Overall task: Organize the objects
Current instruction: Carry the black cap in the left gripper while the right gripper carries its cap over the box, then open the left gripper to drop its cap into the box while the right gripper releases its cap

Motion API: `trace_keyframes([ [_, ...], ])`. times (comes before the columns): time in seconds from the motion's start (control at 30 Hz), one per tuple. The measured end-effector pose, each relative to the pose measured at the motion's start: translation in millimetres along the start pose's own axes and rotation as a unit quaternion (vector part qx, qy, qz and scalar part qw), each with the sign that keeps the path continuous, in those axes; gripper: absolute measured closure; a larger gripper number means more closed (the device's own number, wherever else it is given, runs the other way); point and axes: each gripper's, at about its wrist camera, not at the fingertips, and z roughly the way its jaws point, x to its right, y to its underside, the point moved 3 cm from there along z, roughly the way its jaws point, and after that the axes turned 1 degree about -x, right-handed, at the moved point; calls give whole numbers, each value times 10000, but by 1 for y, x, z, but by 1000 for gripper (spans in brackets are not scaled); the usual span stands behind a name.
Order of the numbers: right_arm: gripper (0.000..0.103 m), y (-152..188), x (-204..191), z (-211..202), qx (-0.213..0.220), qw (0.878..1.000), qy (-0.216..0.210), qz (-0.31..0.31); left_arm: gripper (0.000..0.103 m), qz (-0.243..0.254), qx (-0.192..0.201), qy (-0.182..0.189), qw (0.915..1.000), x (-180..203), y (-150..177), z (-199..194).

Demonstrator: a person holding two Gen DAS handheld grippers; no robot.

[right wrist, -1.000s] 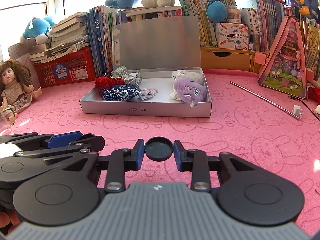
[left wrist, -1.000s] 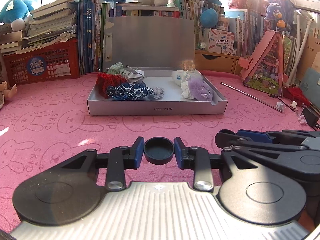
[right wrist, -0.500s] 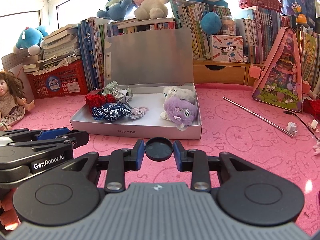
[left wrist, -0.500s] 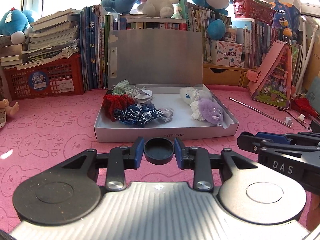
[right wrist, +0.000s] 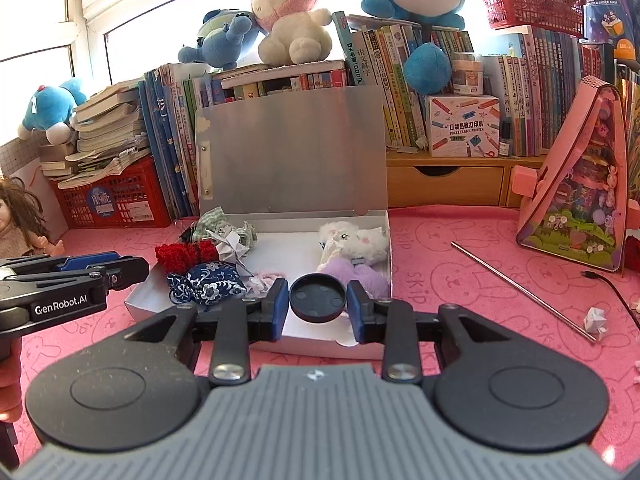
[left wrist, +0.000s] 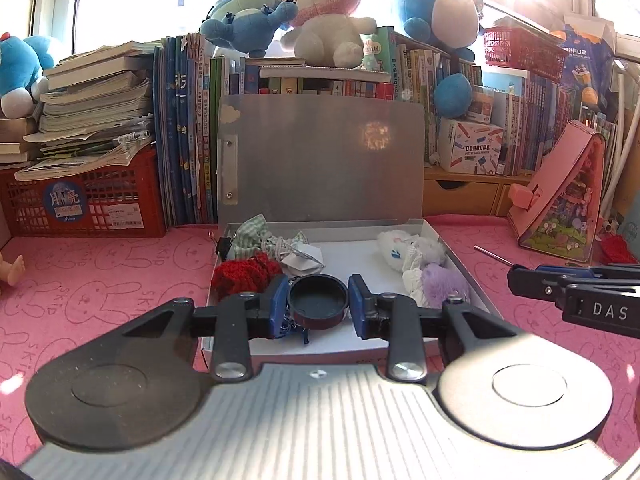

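1. Claw, left (left wrist: 318,307): clenched, gripping nothing from the box (left wrist: 352,256). The box stands open mid-counter, toward the back edge, holding soft items.
2. Right claw (right wrist: 317,299): likewise clenched, carrying none of them. Judgement: release each claw before descending, and take one item at a time.
3. Right view alone shows the blue patterned pouch (right wrist: 208,282) whole; in the left view the claw largely hides it.

White box (right wrist: 256,312) on pink mat, lid upright; red yarn (right wrist: 186,255), blue pouch (right wrist: 208,282), plush toys (right wrist: 352,248) inside.
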Motion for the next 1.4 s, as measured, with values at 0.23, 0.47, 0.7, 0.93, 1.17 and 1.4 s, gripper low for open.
trace_keyframes([
  [0.23,66,-38,11,26,-157,9994,-212,232,66,-210,-194,147,9995,-6,-41,39],
  [0.47,66,-55,15,61,-364,9974,-272,550,66,-353,-212,20,9991,-11,-48,85],
  [0.7,66,-36,20,105,-831,9899,-472,1044,66,-333,-526,-61,9980,-19,-21,118],
  [0.93,66,-20,17,128,-1016,9878,-472,1079,66,-270,-664,-124,9974,-23,-3,138],
  [1.17,65,-23,7,137,-965,9898,-555,893,66,-295,-674,-175,9971,-29,5,153],
  [1.4,65,-15,3,152,-1075,9885,-583,894,61,-302,-626,-192,9974,-32,9,159],
])
